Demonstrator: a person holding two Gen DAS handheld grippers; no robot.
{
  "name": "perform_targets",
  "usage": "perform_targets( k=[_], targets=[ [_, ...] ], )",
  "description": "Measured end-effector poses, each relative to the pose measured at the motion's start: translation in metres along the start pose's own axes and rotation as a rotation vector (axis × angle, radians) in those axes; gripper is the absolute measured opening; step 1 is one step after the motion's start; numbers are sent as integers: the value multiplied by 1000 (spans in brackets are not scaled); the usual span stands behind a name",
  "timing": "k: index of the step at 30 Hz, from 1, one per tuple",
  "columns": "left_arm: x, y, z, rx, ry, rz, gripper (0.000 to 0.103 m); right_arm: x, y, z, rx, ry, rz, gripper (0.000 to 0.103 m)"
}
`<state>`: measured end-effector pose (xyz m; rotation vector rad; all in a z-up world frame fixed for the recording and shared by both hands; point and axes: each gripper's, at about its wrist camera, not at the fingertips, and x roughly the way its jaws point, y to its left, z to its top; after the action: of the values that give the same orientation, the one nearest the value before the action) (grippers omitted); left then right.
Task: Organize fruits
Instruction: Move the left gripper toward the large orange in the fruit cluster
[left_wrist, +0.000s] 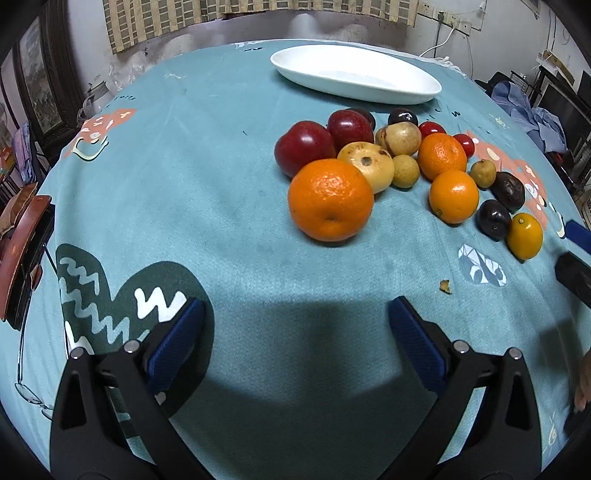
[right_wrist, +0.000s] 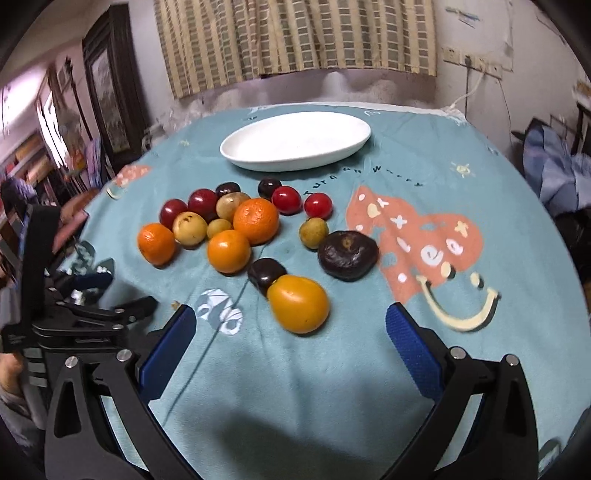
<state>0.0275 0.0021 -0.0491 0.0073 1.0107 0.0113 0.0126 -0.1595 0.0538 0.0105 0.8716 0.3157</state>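
Still loose, the fruits (right_wrist: 240, 236) crowd mid-frame below the empty white dish (right_wrist: 295, 142) — nothing sorted yet. Both the left gripper (left_wrist: 295, 332) and right gripper (right_wrist: 290, 336) gape wide, holding nothing; next, the right likely needs closing on the yellow fruit (right_wrist: 298, 303).

Left claw (left_wrist: 295, 314), lower part of the left wrist frame: two black angular arms, each with triangular cut-outs. Inner faces carry ribbed blue pads (left_wrist: 177, 336). Each arm shows two round silver screw heads near the pad.

Right claw (right_wrist: 290, 321), lower part of the right wrist frame: same build, with black arms, triangular cut-outs, ribbed blue pads (right_wrist: 413, 343) and paired silver screws.

At the left edge of the right wrist frame the left claw's body appears from the side: black housing, black linkage bars, small silver fasteners, a grey ribbed grip below. Blurred.
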Motion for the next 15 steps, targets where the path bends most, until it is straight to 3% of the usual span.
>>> perform_targets(
  k=[6, 11, 15],
  targets=[
    [-2, -2, 14, -21, -48, -52, 101, -2, -19, -1, 67, -38, 35, 102],
    [-5, -6, 36, 64, -111, -2, 101, -5, -29, 0, 108, -64, 23, 102],
    [-6, -11, 47, 99, -144, -59, 101, -5, -27, -1, 98, -70, 16, 102]
  ],
)
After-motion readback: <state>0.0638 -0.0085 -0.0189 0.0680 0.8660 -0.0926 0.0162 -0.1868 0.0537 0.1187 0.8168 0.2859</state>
